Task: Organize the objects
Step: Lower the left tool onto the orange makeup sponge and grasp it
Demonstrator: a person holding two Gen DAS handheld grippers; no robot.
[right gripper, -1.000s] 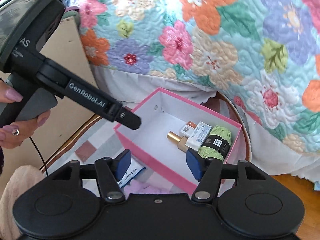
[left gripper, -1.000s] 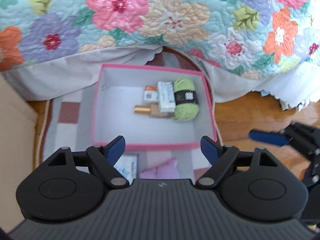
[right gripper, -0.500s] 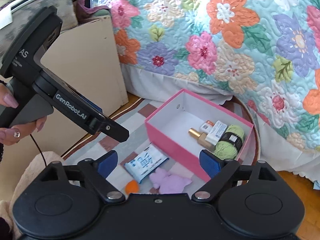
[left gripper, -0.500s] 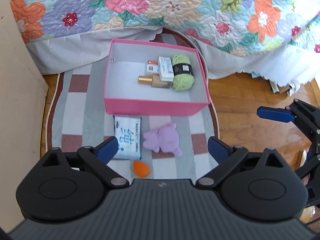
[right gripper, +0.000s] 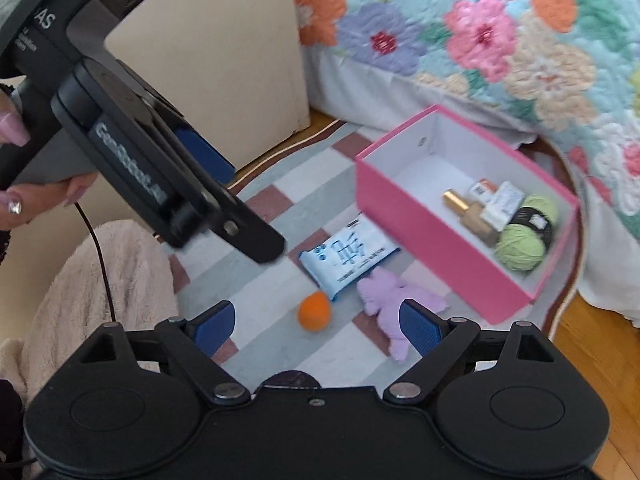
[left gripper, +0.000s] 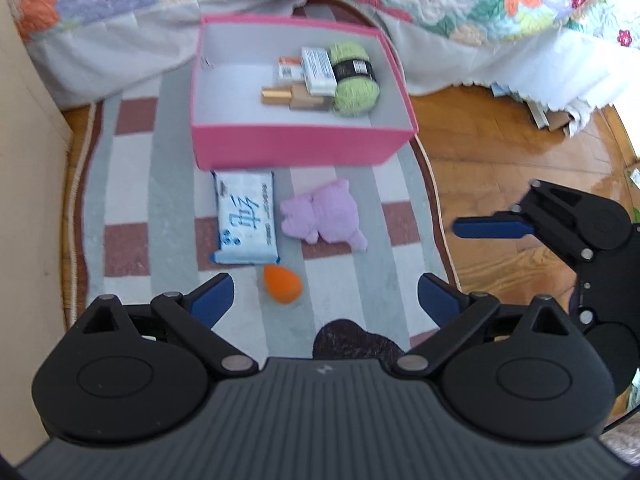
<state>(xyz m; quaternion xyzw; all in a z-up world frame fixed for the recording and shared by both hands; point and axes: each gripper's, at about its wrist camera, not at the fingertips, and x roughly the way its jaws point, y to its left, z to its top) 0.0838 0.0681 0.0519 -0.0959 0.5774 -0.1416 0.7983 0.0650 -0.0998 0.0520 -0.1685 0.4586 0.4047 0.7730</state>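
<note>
Between grasps, by the look of it: part of the sorting done, three loose things left on the rug (left gripper: 132,200). Low left in the left wrist view, left claw (left gripper: 326,300) released, jaws wide after just opening, nothing between them but rug and, just ahead, the orange sponge (left gripper: 281,284). Above that, mid-frame, the tissue pack (left gripper: 246,218) lying flat, its top end touching or nearly touching the pink box (left gripper: 296,146); just right of it, the purple plush (left gripper: 322,218), apart from the box. Inside the box, toward its right wall: bottle (left gripper: 288,98), two small cartons, green yarn (left gripper: 354,80). Far right, right claw (right gripper: 314,322) also released and empty, likewise freshly spread, hovering over the rug edge. Next move, likely: drop one claw onto the sponge or plush, centre the jaws, clench gently on the soft body, lift clear of the box wall, release into the free left half.
</note>
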